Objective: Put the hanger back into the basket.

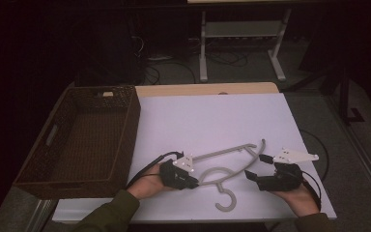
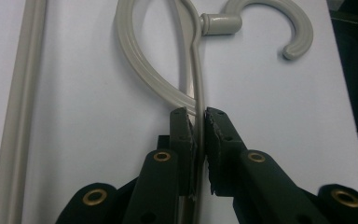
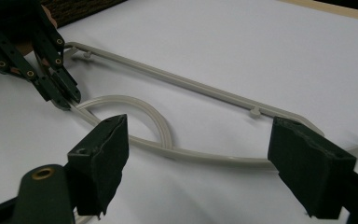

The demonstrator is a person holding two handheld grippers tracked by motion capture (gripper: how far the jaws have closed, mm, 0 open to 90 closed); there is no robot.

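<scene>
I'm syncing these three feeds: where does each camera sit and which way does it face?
High view: above the table's near edge, looking forward and down; forearms, both claws.
Left gripper view: rides the left claw, shut on the hanger.
Right gripper view: rides the open right claw, facing the hanger.
All three share the hanger.

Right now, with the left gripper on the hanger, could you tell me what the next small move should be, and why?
Probably bring the right gripper forward and close it on the hanger. The left gripper is already shut on the hanger's thin arm, while the right one stands open, its pads either side of the other arm and not touching it. A second grip would likely keep the hanger level when lifted towards the basket.
</scene>
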